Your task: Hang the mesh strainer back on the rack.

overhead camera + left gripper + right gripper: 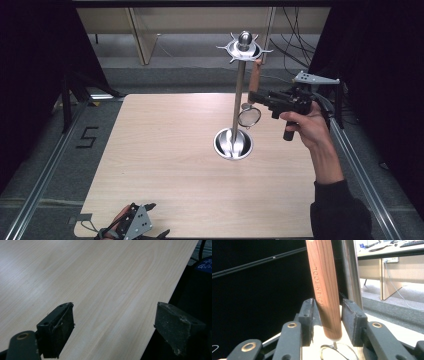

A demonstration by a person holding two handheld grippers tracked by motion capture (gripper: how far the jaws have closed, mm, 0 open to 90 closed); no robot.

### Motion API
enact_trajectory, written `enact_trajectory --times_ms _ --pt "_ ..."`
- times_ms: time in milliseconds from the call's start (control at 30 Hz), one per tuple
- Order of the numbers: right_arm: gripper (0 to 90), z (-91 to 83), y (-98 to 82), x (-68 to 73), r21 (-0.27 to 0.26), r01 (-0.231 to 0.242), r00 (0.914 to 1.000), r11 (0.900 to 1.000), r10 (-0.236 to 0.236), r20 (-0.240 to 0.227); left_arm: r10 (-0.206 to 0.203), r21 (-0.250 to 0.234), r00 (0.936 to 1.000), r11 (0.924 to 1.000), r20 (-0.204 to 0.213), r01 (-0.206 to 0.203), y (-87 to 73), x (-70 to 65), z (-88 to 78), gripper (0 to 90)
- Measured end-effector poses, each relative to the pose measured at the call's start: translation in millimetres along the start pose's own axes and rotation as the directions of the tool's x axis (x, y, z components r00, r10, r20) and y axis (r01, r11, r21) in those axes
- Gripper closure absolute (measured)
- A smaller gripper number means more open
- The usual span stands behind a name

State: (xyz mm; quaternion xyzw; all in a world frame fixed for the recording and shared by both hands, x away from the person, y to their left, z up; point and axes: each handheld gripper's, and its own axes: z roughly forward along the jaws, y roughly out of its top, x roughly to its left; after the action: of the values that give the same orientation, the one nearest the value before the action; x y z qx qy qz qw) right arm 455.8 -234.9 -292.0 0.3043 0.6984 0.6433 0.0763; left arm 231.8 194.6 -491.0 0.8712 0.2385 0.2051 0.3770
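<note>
Hanging the strainer on the stand

My left gripper idles spread at the table's near edge. The strainer hangs from a stand hook, its wooden handle between my right gripper's loosened jaws; I'd open wider, then back straight off.

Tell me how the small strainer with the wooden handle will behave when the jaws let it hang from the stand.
The strainer probably stays stiff: its wooden handle looks solid. Hanging from the stand's hooked top, it may swing if nudged. The smooth, round handle could slip or turn between the right gripper jaws, which sit close beside it.
</note>
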Motion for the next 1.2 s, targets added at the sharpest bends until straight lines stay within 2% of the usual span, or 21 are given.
enact_trajectory --times_ms 33,167,200,233,300,367,433,467,533,600,667,767,900,1000,1067,1100,1167,1200 --pt "62.6 -0.6 0.1 -0.1 0.000 0.022 0.9997 1.000 -0.022 0.008 -0.001 0.000 1.0000 1.0000 0.001 0.001 0.0 0.0 0.1 15.2" --pt "59.6 -3.4 0.1 1.7 0.006 0.038 0.9989 0.999 -0.038 0.026 -0.003 -0.001 1.0000 1.0000 0.004 0.003 0.0 -0.1 0.3 15.3" --pt "58.8 -4.0 -0.1 3.2 0.012 0.028 0.9990 1.000 -0.028 0.035 -0.003 -0.001 1.0000 1.0000 0.005 0.003 0.0 -0.1 0.3 15.2" --pt "57.8 -4.3 -0.1 3.4 0.005 0.045 0.9980 0.999 -0.045 0.045 -0.003 -0.001 1.0000 1.0000 0.001 0.003 0.1 -0.1 0.2 15.2" --pt "56.1 -5.1 -0.3 4.9 0.012 0.031 0.9984 0.999 -0.032 0.046 -0.003 -0.001 1.0000 1.0000 0.001 0.003 0.1 -0.1 0.1 15.2" --pt "53.9 -7.2 -0.8 6.1 0.011 0.063 0.9957 0.998 -0.063 0.068 0.003 0.001 1.0000 1.0000 0.001 -0.003 0.3 0.2 -0.6 15.2" --pt "52.9 -9.8 -3.2 8.5 0.017 0.052 0.9953 0.999 -0.053 0.081 -0.008 -0.011 1.0000 0.9999 0.002 0.008 0.2 -0.7 0.0 15.2" --pt "52.9 -9.8 -3.2 8.5 0.017 0.052 0.9953 0.999 -0.053 0.081 0.001 -0.002 1.0000 1.0000 0.000 -0.001 0.3 0.1 -0.6 15.2" --pt "51.1 -13.2 -5.9 9.7 0.015 0.078 0.9921 0.997 -0.079 0.097 0.000 -0.003 1.0000 1.0000 0.001 0.000 0.2 0.1 -0.2 15.3" --pt "50.9 -17.4 -7.4 13.3 0.025 0.080 0.9906 0.996 -0.082 0.110 -0.005 -0.004 1.0000 1.0000 0.001 0.005 0.1 -0.2 0.1 15.2" --pt "50.4 -18.6 -7.9 15.1 0.029 0.072 0.9921 0.997 -0.075 0.101 -0.003 -0.001 1.0000 1.0000 0.001 0.003 0.2 -0.1 0.0 15.2" --pt "48.4 -22.7 -10.6 19.0 0.026 0.115 0.9864 0.993 -0.117 0.115 0.000 -0.008 1.0000 1.0000 -0.002 0.000 0.1 -0.1 0.1 15.2" --pt "47.8 -25.6 -13.4 23.3 0.019 0.099 0.9886 0.995 -0.100 0.112 -0.002 -0.008 1.0000 1.0000 -0.001 0.002 0.3 -0.1 0.0 15.2" --pt "46.0 -27.9 -17.8 25.7 0.028 0.128 0.9852 0.991 -0.130 0.112 -0.009 -0.016 1.0000 0.9998 -0.004 0.009 0.5 -0.6 0.2 15.2" --pt "46.0 -28.3 -19.7 27.6 0.032 0.114 0.9861 0.993 -0.117 0.117 -0.002 0.001 1.0000 1.0000 0.004 0.002 0.9 0.1 -1.0 15.3" --pt "45.4 -29.8 -22.8 29.5 0.040 0.138 0.9803 0.990 -0.142 0.137 -0.001 -0.002 1.0000 1.0000 0.003 0.001 0.8 0.0 -0.9 15.3" --pt "45.1 -31.6 -25.6 31.4 0.049 0.129 0.9804 0.990 -0.135 0.144 -0.002 0.004 1.0000 1.0000 0.005 0.002 0.9 0.1 -1.2 15.3" --pt "45.0 -32.6 -26.8 31.2 0.046 0.141 0.9794 0.989 -0.146 0.140 -0.003 -0.008 1.0000 1.0000 -0.002 0.003 0.5 -0.2 -0.5 15.2"
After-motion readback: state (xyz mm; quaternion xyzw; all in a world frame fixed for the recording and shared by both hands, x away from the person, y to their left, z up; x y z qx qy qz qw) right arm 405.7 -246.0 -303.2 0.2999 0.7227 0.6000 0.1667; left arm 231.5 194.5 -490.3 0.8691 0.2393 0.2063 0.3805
